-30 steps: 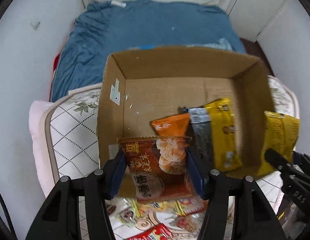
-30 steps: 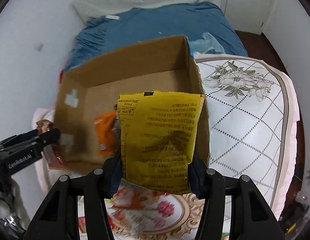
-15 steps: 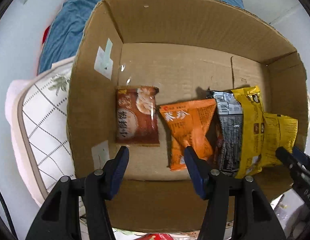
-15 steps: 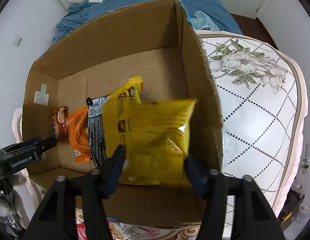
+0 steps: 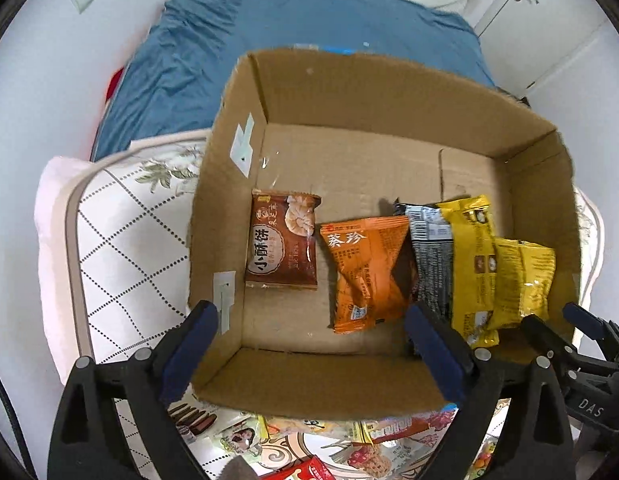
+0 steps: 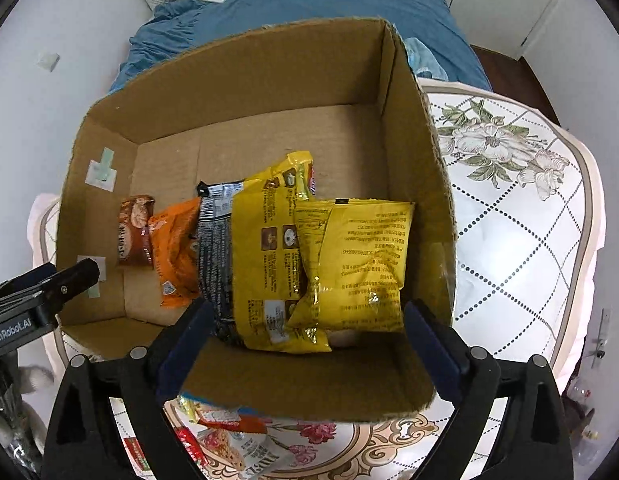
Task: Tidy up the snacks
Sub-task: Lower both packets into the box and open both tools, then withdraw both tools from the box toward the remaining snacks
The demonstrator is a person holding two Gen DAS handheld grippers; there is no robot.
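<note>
Brown snack packet (image 5: 283, 242) lies flat in the open cardboard box (image 5: 373, 100), at 11 o'clock from the left gripper (image 5: 311, 350), whose fingers are opening, nothing between. Right view: yellow crinkled snack bag (image 6: 355, 264) lies at 12 o'clock from the opening, empty right gripper (image 6: 307, 350).

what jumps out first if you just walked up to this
The open cardboard box on the quilted bed, with a row of snack packets on its floor: a brown one at the left, an orange one, a grey one, then two yellow ones overlapping against the right wall. More snacks lie outside, below the box's near wall.
</note>
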